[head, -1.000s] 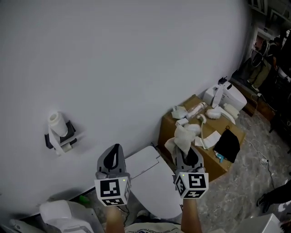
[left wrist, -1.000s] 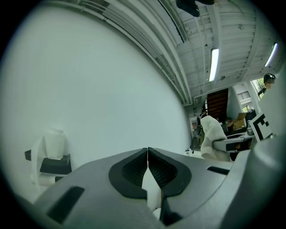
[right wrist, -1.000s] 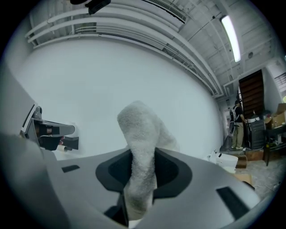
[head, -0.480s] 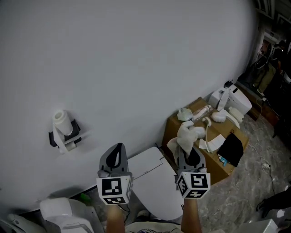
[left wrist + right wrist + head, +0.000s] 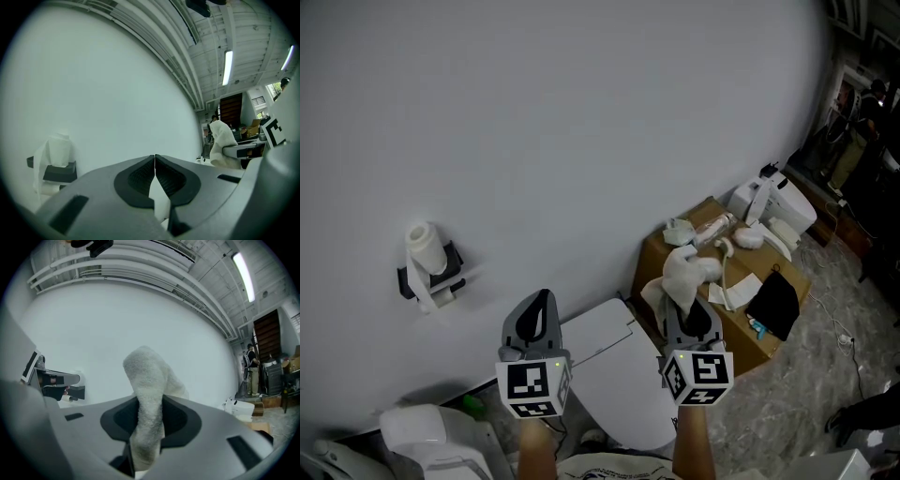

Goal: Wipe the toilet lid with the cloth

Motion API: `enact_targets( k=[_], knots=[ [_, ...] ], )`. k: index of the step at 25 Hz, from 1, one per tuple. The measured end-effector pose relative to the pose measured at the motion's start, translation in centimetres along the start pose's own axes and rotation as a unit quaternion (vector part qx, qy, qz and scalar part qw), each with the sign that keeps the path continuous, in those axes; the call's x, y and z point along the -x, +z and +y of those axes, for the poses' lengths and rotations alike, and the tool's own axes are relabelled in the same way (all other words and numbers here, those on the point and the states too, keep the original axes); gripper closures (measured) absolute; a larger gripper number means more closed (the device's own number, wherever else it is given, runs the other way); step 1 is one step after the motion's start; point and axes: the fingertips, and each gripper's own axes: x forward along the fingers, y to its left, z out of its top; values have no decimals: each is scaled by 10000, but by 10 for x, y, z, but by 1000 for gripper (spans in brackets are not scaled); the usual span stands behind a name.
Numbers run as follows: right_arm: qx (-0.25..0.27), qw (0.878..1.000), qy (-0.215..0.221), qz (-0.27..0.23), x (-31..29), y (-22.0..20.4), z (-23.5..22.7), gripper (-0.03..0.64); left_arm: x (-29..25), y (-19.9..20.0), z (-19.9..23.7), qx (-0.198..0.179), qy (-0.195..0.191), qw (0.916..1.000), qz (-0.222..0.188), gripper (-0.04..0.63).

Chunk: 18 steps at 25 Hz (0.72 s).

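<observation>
right gripper [image 5: 685, 309]: fingers clamped on cloth [image 5: 682, 274], which sticks up above them. left gripper [image 5: 540, 306]: fingers closed, nothing held. toilet lid [image 5: 614, 375] lies below, between the 2 grippers; the cloth-bearing right one likely needs to drop down-left.

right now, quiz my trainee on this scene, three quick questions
1. True or false: the left claw is shut with nothing in it.
2. Which holds the cloth? A) left claw B) right claw C) neither
3. Fill in: the cloth is ___ touching the lid.
Key: 1 true; 2 B; 3 not
</observation>
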Motion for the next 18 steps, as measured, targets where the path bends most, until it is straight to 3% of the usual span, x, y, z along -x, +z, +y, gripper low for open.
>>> enact_targets(
  k=[18],
  knots=[
    [-22, 9999, -103, 67, 10, -5, -3, 512, 8, -6, 0, 65, 4, 10000, 76, 586]
  ],
)
